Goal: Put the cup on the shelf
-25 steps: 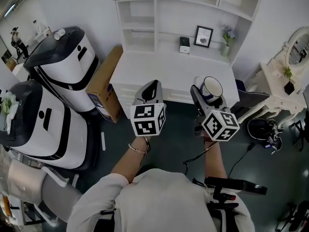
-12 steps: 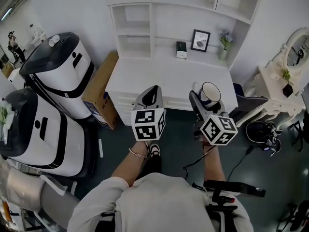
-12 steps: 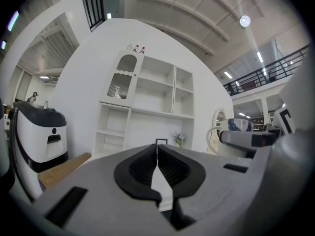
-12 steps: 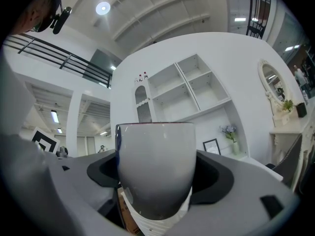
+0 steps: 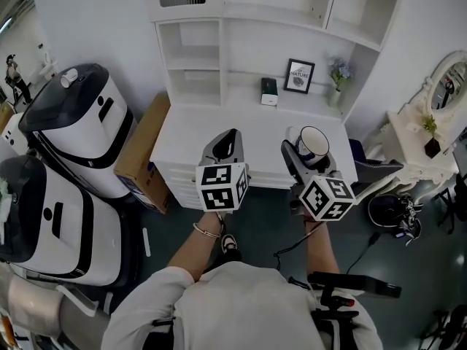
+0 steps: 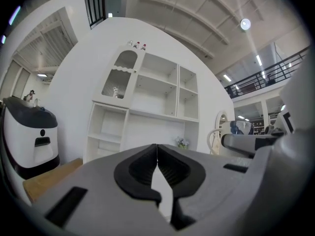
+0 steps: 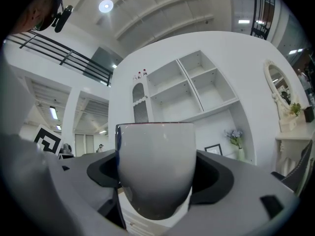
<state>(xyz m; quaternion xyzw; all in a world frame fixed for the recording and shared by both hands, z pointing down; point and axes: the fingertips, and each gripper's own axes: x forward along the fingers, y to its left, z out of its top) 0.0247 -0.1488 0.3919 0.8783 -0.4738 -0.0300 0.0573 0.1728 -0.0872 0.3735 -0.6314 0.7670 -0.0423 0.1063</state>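
A white cup (image 5: 314,143) with a dark blue rim is held upright in my right gripper (image 5: 305,150), over the right part of the white desk (image 5: 219,122). In the right gripper view the cup (image 7: 155,167) fills the gap between the black pads (image 7: 212,177), which are shut on it. My left gripper (image 5: 228,141) hovers over the desk's front edge with its jaws closed and nothing between them; its tips (image 6: 157,156) meet in the left gripper view. The white shelf unit (image 5: 241,35) rises behind the desk, its cubbies (image 6: 162,90) facing me.
On the desk's back ledge stand a small dark box (image 5: 269,91), a framed picture (image 5: 298,76) and a vase of flowers (image 5: 336,79). Two large white-and-black machines (image 5: 73,122) and a cardboard box (image 5: 139,155) stand at the left. A white dresser with mirror (image 5: 430,115) is at the right.
The view has shifted closer to the desk and shelf, which sit lower and larger in the frame. Both grippers keep the same pose, the right one still holding the cup.
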